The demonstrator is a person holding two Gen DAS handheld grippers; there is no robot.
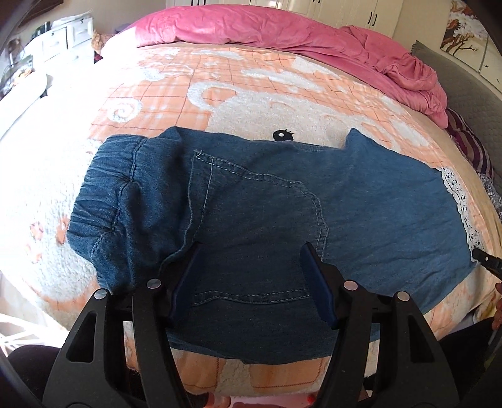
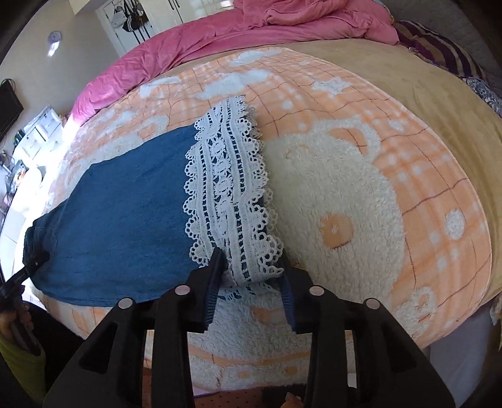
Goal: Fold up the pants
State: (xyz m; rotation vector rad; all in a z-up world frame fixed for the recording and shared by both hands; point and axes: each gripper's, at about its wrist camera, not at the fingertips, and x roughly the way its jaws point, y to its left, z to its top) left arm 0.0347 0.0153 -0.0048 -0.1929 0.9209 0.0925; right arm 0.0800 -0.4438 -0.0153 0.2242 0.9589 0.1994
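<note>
Blue denim pants (image 1: pixel 251 194) lie flat across the bed, with the elastic waistband (image 1: pixel 103 194) at the left and the white lace hem (image 1: pixel 455 194) at the right. My left gripper (image 1: pixel 251 251) is open, and its fingers rest on the denim just below the back pocket. In the right wrist view, my right gripper (image 2: pixel 252 263) is at the near end of the lace hem (image 2: pixel 229 188). The lace is bunched between its pads, which press on it. The denim leg (image 2: pixel 125 219) stretches away to the left, where the left gripper's tip (image 2: pixel 31 266) shows.
The bed is covered with an orange and white fleece blanket (image 1: pixel 219 84). A crumpled pink duvet (image 1: pixel 251 28) lies along its far side and a striped pillow (image 1: pixel 467 147) at the right. White drawers (image 1: pixel 59 40) stand beyond the left edge. A person's hand (image 2: pixel 12 317) shows low at the left.
</note>
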